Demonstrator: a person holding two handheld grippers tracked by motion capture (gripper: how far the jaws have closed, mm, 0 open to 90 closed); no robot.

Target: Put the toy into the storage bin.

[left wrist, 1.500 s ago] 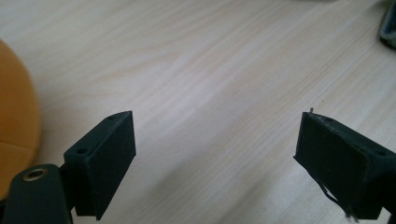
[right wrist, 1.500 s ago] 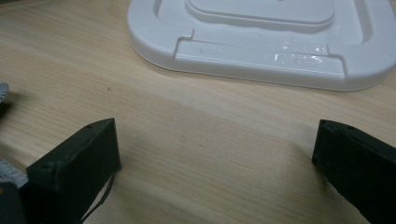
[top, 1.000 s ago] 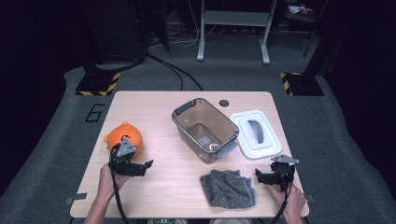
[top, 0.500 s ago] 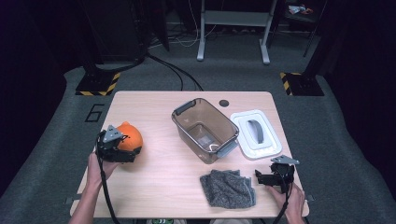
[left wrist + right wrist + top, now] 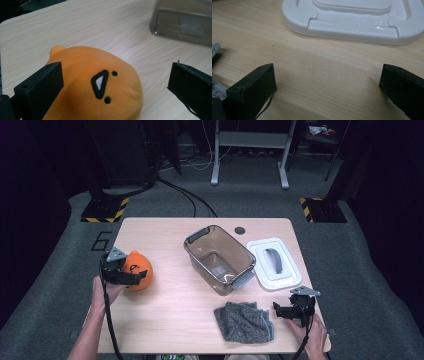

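At the left edge of the table [image 5: 165, 320], the left gripper [image 5: 121, 272] stood over the orange plush toy [image 5: 138, 275], its jaws spread wide and just having opened further. In the left gripper view the toy [image 5: 100, 100] sat between the jaws with its stitched face up; the left jaw looked close against its side, the right one stood clear, and neither appeared to be pressing it. To grasp well here, the person would likely need to lower the jaws around the roundest part of the toy and center it before squeezing, since a soft round body can squirt out of an off-center pinch.

Mid-table stood the clear brown bin [image 5: 220, 258], open and seemingly empty, though its floor was hard to read through the tinted walls. Just right of it lay the white lid [image 5: 275, 264], and nearer the person a folded grey cloth [image 5: 244, 321]. The right gripper [image 5: 295, 310] rested near the cloth, its jaws apart over bare wood, holding nothing.
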